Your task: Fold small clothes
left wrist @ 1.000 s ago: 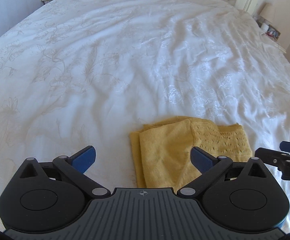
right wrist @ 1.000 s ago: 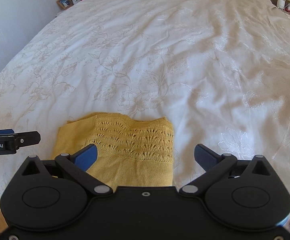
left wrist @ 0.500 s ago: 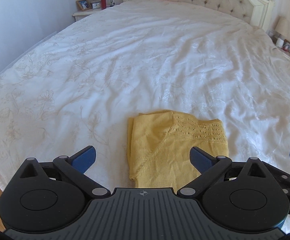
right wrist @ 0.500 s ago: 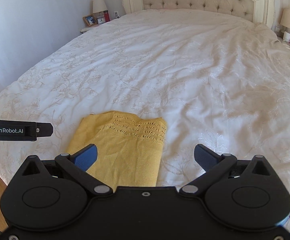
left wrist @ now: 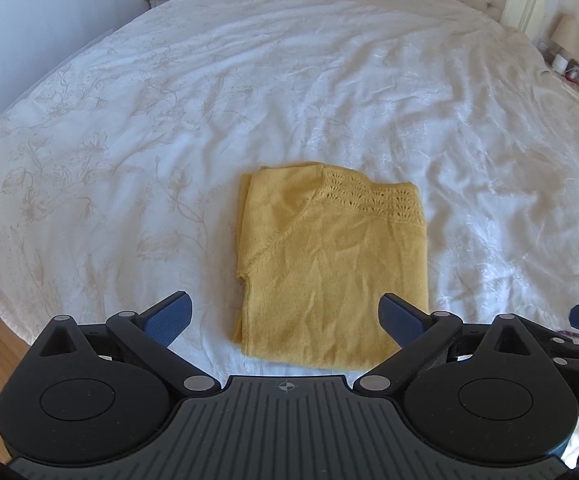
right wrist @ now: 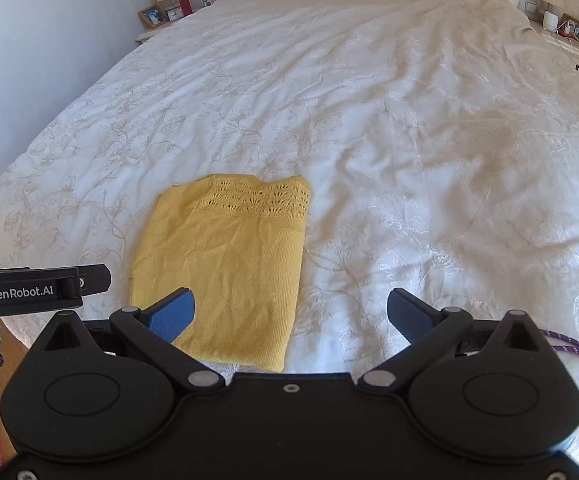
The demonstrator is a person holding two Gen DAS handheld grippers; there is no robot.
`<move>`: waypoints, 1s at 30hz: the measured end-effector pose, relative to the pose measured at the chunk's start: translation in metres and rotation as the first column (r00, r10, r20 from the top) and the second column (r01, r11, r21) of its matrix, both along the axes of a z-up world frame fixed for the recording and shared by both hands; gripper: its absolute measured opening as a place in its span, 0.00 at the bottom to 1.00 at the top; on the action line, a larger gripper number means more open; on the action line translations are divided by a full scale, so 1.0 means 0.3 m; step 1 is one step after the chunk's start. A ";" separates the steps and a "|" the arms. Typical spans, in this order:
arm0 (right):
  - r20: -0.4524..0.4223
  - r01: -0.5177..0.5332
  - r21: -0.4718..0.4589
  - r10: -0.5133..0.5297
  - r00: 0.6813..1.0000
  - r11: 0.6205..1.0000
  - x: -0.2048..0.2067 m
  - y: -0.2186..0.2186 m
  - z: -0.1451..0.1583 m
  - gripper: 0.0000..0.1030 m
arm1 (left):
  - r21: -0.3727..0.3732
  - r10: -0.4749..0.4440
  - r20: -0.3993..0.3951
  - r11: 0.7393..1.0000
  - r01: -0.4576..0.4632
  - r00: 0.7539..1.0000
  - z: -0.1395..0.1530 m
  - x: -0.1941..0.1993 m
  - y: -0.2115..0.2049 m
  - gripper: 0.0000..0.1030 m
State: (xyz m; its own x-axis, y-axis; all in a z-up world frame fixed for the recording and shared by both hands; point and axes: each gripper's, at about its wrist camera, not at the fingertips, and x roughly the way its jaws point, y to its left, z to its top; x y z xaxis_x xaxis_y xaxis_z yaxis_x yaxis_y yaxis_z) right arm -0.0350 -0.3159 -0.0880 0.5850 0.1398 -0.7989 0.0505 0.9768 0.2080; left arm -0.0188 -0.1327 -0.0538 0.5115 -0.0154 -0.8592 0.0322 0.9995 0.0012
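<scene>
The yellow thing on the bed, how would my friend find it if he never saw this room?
Look at the big bed with its white flowery cover, then at the near edge. A folded yellow knit top lies flat there. It is the only yellow thing, with a lacy holey band along its far edge.

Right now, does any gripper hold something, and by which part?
Nothing is held. Left gripper and right gripper are open; the folded top lies on the bed.

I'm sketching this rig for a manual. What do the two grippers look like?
Both are matte black, with two round discs and angled linkage arms with silver pivots, ending in blue textured pads. The left gripper has a ribbed grey plate with a small crosshair mark; its side reads "GenRobot.AI" in white. The right gripper has a plain black plate.
</scene>
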 end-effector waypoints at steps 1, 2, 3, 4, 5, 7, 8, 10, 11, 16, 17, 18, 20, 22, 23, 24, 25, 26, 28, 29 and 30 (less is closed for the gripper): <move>-0.004 0.005 0.002 -0.005 1.000 1.000 -0.010 0.000 0.000 0.99 | 0.001 0.005 -0.005 1.000 -0.005 1.000 -0.002 -0.008 0.000 0.98; -0.007 0.010 0.005 -0.010 1.000 1.000 -0.018 -0.001 0.001 0.99 | 0.002 0.007 -0.010 1.000 -0.007 1.000 -0.004 -0.015 0.001 0.98; -0.007 0.014 0.008 -0.014 1.000 1.000 -0.024 -0.002 0.002 0.99 | 0.001 0.010 -0.015 1.000 -0.010 1.000 -0.006 -0.023 0.002 0.98; -0.010 0.019 0.010 -0.019 1.000 1.000 -0.032 -0.005 0.003 0.99 | -0.003 0.014 -0.023 1.000 -0.014 1.000 -0.008 -0.028 0.004 0.98; -0.012 0.021 0.010 -0.021 1.000 1.000 -0.038 -0.003 0.003 0.99 | -0.008 0.017 -0.029 1.000 -0.018 0.999 -0.010 -0.035 0.007 0.98; -0.013 0.019 0.008 -0.019 1.000 1.000 -0.047 -0.002 0.004 0.99 | -0.013 0.026 -0.040 1.000 -0.026 0.999 -0.013 -0.045 0.015 0.98; -0.013 0.018 0.006 -0.018 1.000 1.000 -0.051 0.001 0.005 0.99 | -0.012 0.028 -0.044 1.000 -0.029 0.999 -0.014 -0.050 0.018 0.98; -0.016 0.015 0.005 -0.015 1.000 1.000 -0.058 0.007 0.005 0.99 | -0.014 0.030 -0.052 0.999 -0.031 0.998 -0.017 -0.059 0.023 0.98; -0.017 0.014 0.007 -0.013 1.000 1.000 -0.060 0.009 0.005 0.99 | -0.011 0.031 -0.056 0.999 -0.032 0.998 -0.018 -0.065 0.025 0.98; -0.018 0.022 0.004 -0.022 1.000 1.000 -0.074 0.022 0.005 0.99 | 0.017 0.030 -0.051 0.999 -0.029 0.998 -0.017 -0.092 0.032 0.98; -0.018 0.021 0.005 -0.021 1.000 1.000 -0.074 0.022 0.004 0.99 | 0.022 0.030 -0.050 0.999 -0.029 0.998 -0.016 -0.095 0.034 0.98; -0.018 0.021 0.004 -0.021 1.000 1.000 -0.074 0.023 0.005 0.99 | 0.026 0.030 -0.050 0.999 -0.028 0.998 -0.015 -0.097 0.035 0.98; -0.017 0.021 0.002 -0.021 1.000 1.000 -0.077 0.027 0.005 0.99 | 0.031 0.028 -0.050 0.999 -0.026 0.998 -0.015 -0.100 0.036 0.98; -0.017 0.021 0.003 -0.021 1.000 1.000 -0.077 0.028 0.005 0.99 | 0.041 0.024 -0.049 0.999 -0.022 0.999 -0.015 -0.103 0.036 0.98; -0.018 0.021 0.004 -0.021 1.000 1.000 -0.078 0.029 0.005 0.99 | 0.047 0.021 -0.047 0.999 -0.019 0.999 -0.015 -0.102 0.035 0.98; -0.019 0.021 0.006 -0.021 1.000 1.000 -0.080 0.032 0.005 0.99 | 0.051 0.020 -0.047 0.999 -0.017 0.999 -0.014 -0.102 0.035 0.98; -0.019 0.021 0.007 -0.021 1.000 1.000 -0.085 0.035 0.004 0.99 | 0.053 0.018 -0.048 0.999 -0.015 0.999 -0.014 -0.102 0.037 0.98; -0.019 0.021 0.009 -0.021 1.000 1.000 -0.087 0.036 0.004 0.99 | 0.052 0.017 -0.048 0.999 -0.015 0.999 -0.013 -0.102 0.038 0.98; -0.018 0.021 0.009 -0.021 1.000 1.000 -0.092 0.040 0.005 0.99 | 0.053 0.018 -0.049 0.998 -0.016 0.999 -0.013 -0.101 0.037 0.98; -0.017 0.021 0.009 -0.021 1.000 1.000 -0.093 0.041 0.006 0.99 | 0.053 0.017 -0.048 0.998 -0.014 0.999 -0.013 -0.102 0.038 0.98; -0.016 0.021 0.009 -0.021 1.000 1.000 -0.094 0.041 0.007 0.99 | 0.053 0.016 -0.049 0.998 -0.013 0.999 -0.013 -0.102 0.039 0.98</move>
State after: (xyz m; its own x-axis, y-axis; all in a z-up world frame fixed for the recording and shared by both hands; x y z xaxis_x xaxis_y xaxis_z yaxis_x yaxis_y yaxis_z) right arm -0.0631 -0.3034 -0.0858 0.5751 0.1351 -0.8068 0.0741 0.9736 0.2158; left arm -0.0493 -0.1211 -0.0576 0.4684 0.0377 -0.8827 0.0189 0.9984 0.0527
